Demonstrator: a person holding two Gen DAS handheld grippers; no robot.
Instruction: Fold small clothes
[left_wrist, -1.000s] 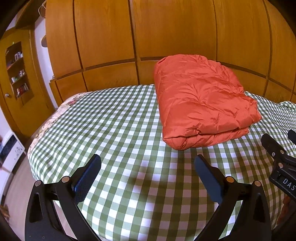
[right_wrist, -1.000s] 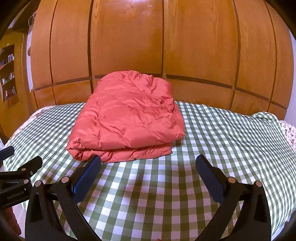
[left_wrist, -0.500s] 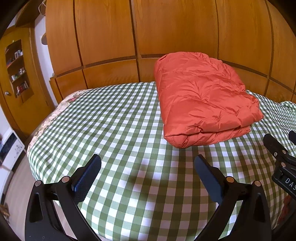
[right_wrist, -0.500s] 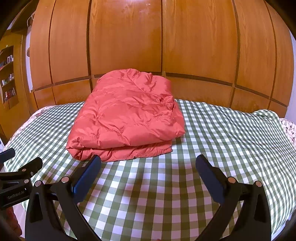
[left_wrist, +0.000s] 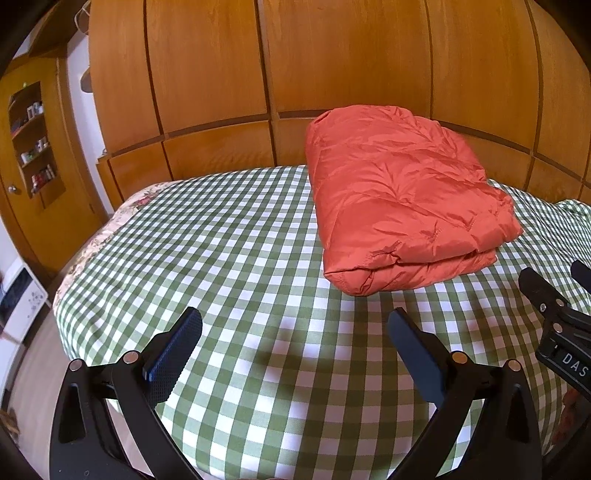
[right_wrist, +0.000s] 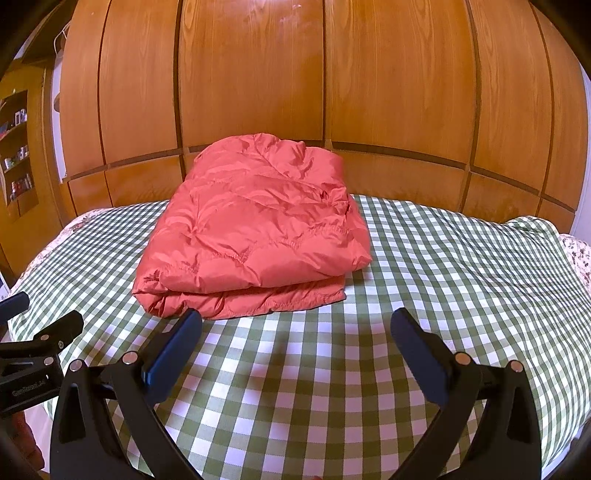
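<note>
1. On the green-checked bedspread (left_wrist: 236, 258), toward the far edge by the wooden wardrobe (right_wrist: 251, 74), lies the orange puffer jacket (left_wrist: 399, 192), folded into a thick stack.
2. Left gripper (left_wrist: 294, 334) hovers over the cloth short of the jacket, jaws spread wide, holding nothing.
3. Right gripper (right_wrist: 296, 334) is likewise wide apart and empty, its left fingertip (right_wrist: 184, 328) just before the jacket's near fold.
4. Each gripper shows at the edge of the other's view.
</note>
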